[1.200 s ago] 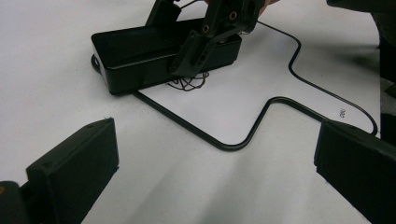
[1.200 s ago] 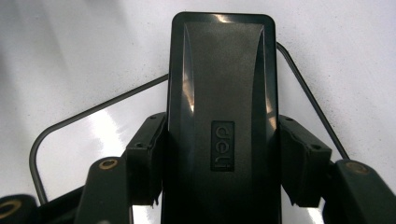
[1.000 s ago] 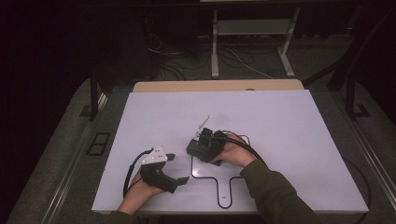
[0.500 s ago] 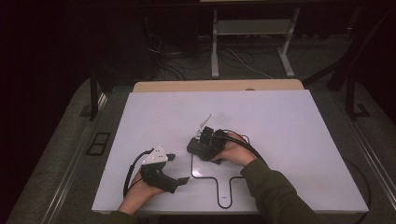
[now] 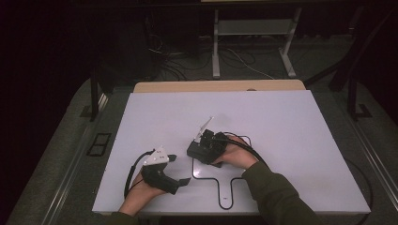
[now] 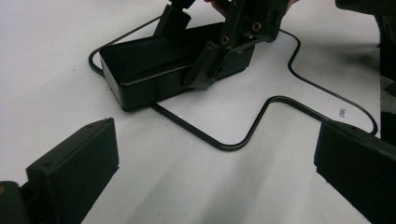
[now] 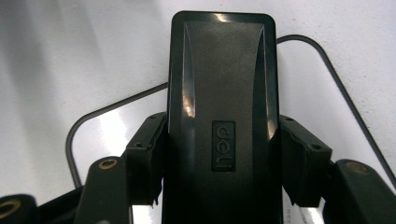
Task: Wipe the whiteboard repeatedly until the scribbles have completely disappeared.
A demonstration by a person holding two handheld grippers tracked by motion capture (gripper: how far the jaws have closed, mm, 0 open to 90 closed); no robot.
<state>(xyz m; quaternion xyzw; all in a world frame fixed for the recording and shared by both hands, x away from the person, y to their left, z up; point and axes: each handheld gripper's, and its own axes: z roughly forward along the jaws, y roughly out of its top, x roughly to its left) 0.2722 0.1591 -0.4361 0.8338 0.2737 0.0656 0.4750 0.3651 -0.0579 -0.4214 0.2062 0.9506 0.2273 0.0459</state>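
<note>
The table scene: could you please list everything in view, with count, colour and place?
Black rectangular plastic case with an embossed logo: one, black, near the table's middle, clamped between the right gripper's jaws.
Thin black outline: one, black, drawn on the white table, under and beside the case.
White table top: one, white, centre.
Tan board: one, tan, along the far edge.
Metal stand legs: one set, grey, on the floor behind.
Left gripper: one, black, front left, jaws open.
Right gripper: one, black, shut on the case.
</note>
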